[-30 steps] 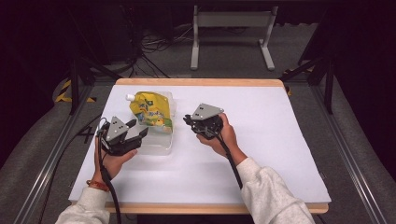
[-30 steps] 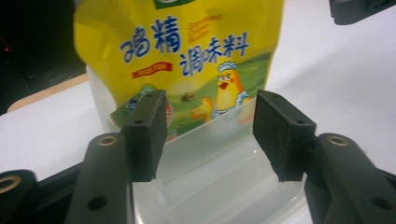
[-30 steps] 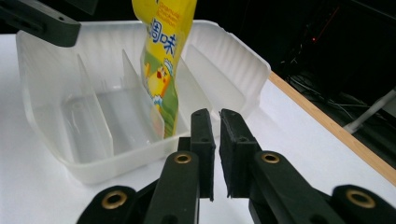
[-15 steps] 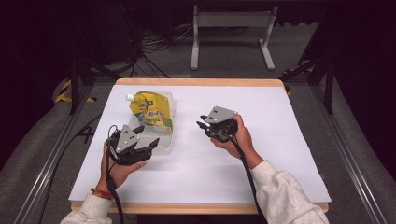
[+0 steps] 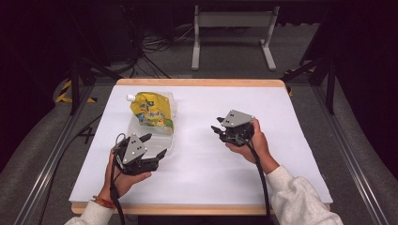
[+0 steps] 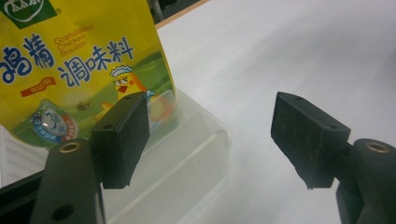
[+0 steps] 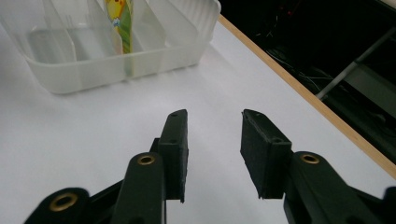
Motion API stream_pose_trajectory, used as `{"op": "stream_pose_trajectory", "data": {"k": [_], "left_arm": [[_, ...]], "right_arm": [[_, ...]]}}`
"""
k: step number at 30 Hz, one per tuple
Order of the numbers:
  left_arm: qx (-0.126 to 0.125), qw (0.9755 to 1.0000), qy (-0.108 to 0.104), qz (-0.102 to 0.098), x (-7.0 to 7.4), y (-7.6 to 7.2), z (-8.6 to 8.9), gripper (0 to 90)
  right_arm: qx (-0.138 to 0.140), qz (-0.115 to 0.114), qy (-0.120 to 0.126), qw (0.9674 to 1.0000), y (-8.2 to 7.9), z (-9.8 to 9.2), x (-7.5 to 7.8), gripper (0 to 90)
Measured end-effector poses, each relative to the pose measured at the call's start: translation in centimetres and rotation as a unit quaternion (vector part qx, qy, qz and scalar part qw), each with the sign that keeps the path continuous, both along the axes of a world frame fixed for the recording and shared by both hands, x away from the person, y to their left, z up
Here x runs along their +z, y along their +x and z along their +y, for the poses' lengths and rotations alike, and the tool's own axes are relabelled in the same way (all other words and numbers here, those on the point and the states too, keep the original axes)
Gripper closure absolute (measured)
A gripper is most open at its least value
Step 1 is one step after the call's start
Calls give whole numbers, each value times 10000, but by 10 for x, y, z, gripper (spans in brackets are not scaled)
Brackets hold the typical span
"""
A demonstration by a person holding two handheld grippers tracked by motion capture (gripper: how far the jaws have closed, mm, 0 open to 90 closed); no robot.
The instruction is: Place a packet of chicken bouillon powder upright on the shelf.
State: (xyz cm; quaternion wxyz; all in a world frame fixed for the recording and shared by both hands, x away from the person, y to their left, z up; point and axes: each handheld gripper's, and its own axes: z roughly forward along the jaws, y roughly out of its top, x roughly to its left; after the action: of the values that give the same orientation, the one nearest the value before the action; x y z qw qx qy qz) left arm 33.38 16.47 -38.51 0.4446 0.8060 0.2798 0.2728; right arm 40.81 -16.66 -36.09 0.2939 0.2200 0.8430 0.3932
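High view, left of centre: a yellow pouch of granulated chicken bouillon (image 5: 151,112), with a white spout at its upper-left corner, rests in a clear plastic divided tray (image 5: 164,140) that sits on the white table cover (image 5: 281,117). In the left gripper view the pouch (image 6: 79,60) fills the upper left of the frame, its printed front facing the camera, standing over the tray's (image 6: 187,154) clear near wall.

The left gripper (image 5: 155,146) is at the lower left of the high view, just at the tray's near end. Its jaws have just been opening and stand wide apart. In its own view one pad (image 6: 123,135) sits in front of the pouch's lower edge and the tray wall, the other well out over bare white cover, neither pressing on anything; the left gripper (image 6: 210,140) holds nothing.

The right gripper (image 5: 217,132) lies right of centre in the high view, well apart from the tray, pointing toward it. Its jaws have just been opening as well and are partly parted with nothing between them. The right gripper view shows the gripper (image 7: 214,154) over bare cover, the tray (image 7: 116,70) at the upper left with the pouch (image 7: 120,23) standing between its dividers.
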Motion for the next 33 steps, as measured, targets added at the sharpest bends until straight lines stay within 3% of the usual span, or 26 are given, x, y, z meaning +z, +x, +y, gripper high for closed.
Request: {"op": "stream_pose_trajectory", "data": {"k": [16,24,33], "left_arm": [[-388,9989,224,170,-12,-14,-18,255],[-589,9967,450,334,-25,-16,-29,230],[-625,9944,731,433,-34,-18,-33,184]], "right_arm": [[-197,29,-210,9996,-18,-37,-7,529],[-261,191,-377,9988,-27,-55,-14,421],[-293,312,-625,9971,-41,-73,-26,334]]}}
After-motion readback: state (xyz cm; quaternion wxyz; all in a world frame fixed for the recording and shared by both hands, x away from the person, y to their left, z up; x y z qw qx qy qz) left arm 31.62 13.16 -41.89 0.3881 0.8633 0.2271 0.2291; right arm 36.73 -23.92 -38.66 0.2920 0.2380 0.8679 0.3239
